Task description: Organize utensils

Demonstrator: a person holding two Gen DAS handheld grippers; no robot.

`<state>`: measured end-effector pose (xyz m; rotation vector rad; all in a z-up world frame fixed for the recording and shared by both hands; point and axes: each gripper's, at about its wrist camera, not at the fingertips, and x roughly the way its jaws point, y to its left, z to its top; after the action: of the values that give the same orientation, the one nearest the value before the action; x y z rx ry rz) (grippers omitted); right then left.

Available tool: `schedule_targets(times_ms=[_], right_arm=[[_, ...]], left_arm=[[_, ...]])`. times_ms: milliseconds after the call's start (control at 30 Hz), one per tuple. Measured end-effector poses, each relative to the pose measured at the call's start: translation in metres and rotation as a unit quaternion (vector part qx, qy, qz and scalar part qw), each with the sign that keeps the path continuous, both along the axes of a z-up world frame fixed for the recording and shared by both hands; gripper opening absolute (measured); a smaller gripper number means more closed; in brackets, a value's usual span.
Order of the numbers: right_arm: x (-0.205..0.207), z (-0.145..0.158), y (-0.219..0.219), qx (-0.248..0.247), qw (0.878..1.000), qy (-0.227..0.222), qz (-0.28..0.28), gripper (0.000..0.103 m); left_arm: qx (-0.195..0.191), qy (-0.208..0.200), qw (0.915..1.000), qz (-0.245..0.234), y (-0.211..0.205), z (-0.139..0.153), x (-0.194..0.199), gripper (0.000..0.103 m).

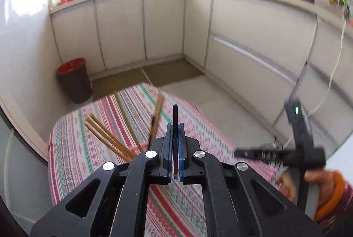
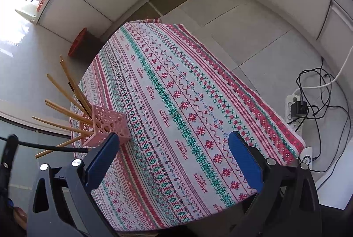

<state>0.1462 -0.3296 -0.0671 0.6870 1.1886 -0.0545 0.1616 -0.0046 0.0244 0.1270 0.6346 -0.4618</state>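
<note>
We hold a black chopstick (image 1: 175, 118) tight in our left gripper (image 1: 175, 140), squeezed between the two blue pads (image 1: 181, 148). The chopstick runs straight along the fingers, and its dark tip pokes out past them, pointing away from us and up. It is in the air above the striped tablecloth (image 2: 187, 104), not touching it. From the right wrist view we see a thin black stick (image 2: 55, 147) lying almost flat, with its end just beside the pink holder (image 2: 108, 126); it may be the same chopstick, but we cannot tell for sure. The pink holder is a small box with holes in its sides, and it stands near the left edge of the tablecloth. Many wooden chopsticks (image 2: 66, 109) stick out of the holder. They fan out and lean away from the tablecloth, with their tops pointing out over the floor. Our right gripper (image 2: 174, 159) hangs above the tablecloth, to the right of the holder, with its jaws spread wide and nothing between them. A brown bin (image 1: 75, 80) with a red bag stands on the floor past the far end of the tablecloth.
</note>
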Motion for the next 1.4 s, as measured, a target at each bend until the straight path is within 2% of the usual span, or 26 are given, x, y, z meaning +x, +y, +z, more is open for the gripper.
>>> schedule_targets(times_ms=[133,267,367,433,500,567,633,767,833,933,1033,1100,1133,1167,1267,1400], right_arm=[[0.001,-0.002,0.004,-0.001,1.000,0.003,0.011,0.096],[0.002,-0.003,0.012,-0.004,1.000,0.004,0.026,0.096],[0.004,-0.002,0.017,-0.008,0.999,0.002,0.034,0.096],[0.004,-0.001,0.021,-0.009,0.999,0.000,0.041,0.096],[0.004,0.002,0.024,-0.012,0.999,-0.007,0.045,0.096],[0.002,0.009,0.026,-0.015,0.999,-0.025,0.045,0.096],[-0.001,0.019,0.028,-0.025,0.997,-0.049,0.046,0.096],[-0.012,0.047,0.042,-0.070,0.990,-0.112,0.052,0.096],[-0.021,0.065,0.053,-0.098,0.982,-0.150,0.059,0.096],[-0.039,0.087,0.066,-0.144,0.967,-0.206,0.052,0.096],[-0.058,0.103,0.073,-0.184,0.953,-0.241,0.026,0.096],[-0.069,0.115,0.076,-0.205,0.944,-0.258,0.009,0.096],[-0.073,0.121,0.076,-0.211,0.941,-0.266,0.004,0.096],[-0.076,0.126,0.076,-0.213,0.938,-0.273,0.001,0.096],[-0.085,0.140,0.076,-0.219,0.936,-0.275,-0.010,0.096],[-0.095,0.156,0.084,-0.231,0.937,-0.263,0.018,0.096]], left_arm=[[-0.033,-0.033,0.9980,0.044,0.022,0.025,0.011,0.003],[-0.052,-0.034,0.9956,0.071,0.032,0.028,0.026,0.003],[-0.047,-0.014,0.9953,0.084,0.030,0.013,0.042,0.003],[-0.023,0.016,0.9954,0.092,0.025,-0.008,0.056,0.005],[-0.006,0.025,0.9941,0.105,0.027,-0.020,0.058,0.007],[-0.010,0.020,0.9937,0.110,0.032,-0.019,0.051,0.021],[-0.016,-0.001,0.9930,0.117,0.039,-0.013,0.040,0.048],[-0.012,-0.027,0.9919,0.124,0.042,-0.006,0.016,0.066],[-0.003,-0.034,0.9900,0.137,0.042,-0.009,0.003,0.082],[-0.003,-0.060,0.9825,0.176,0.046,-0.010,-0.025,0.097],[0.001,-0.105,0.9732,0.205,0.045,-0.004,-0.051,0.096],[0.008,-0.135,0.9609,0.241,0.045,0.000,-0.067,0.096],[0.007,-0.142,0.9540,0.264,0.047,0.001,-0.076,0.096],[0.007,-0.140,0.9511,0.275,0.048,0.002,-0.082,0.096],[0.019,-0.103,0.9544,0.280,0.049,0.001,-0.097,0.096],[-0.017,-0.090,0.9513,0.294,0.057,0.009,-0.122,0.096]])
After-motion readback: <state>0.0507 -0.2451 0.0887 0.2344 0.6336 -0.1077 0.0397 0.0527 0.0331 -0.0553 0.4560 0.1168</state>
